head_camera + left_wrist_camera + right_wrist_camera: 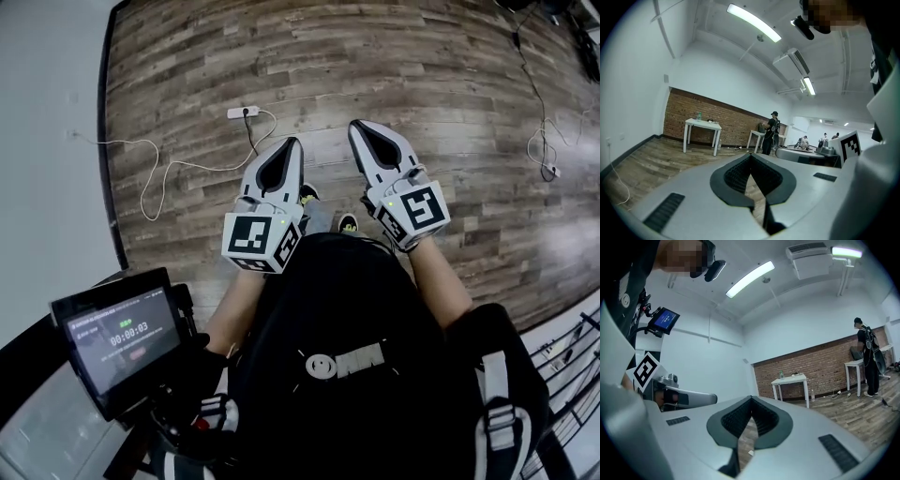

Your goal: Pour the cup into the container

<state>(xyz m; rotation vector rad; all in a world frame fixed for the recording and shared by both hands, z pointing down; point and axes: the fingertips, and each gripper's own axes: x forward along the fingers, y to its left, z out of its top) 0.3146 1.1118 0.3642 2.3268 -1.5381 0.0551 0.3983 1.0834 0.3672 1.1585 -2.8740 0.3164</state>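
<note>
Floorboards of brown wood plank [422, 84] lie open beneath and ahead of both tools. The left gripper [290, 144], a grey-white two-jaw tool with dark ribbed pads, has its jaws pressed together with nothing between them. The right gripper [360, 126], its twin, stands just beside it and is likewise closed on nothing.

To the left gripper's left the planks end at a dark skirting edge [111, 141] under a plain white wall [47, 112]. A white power strip [243, 112] lies on the floor just ahead of the left gripper's tips, and its thin white cable [155, 178] trails off towards that wall. Well off to the right gripper's right, a black cable [536, 103] loops across the boards.

Far ahead, in the left gripper view, a red brick wall [689, 115] closes the room. A white four-legged table [702, 124] stands against it, well apart from both grippers, with bare planks between. On its top sits a small pale-green object [698, 116], perhaps the cup or the container, though it is too small to tell. Further to the gripper's right along the same wall, a person in dark clothes [771, 133] stands at a second white table [756, 135].
</note>
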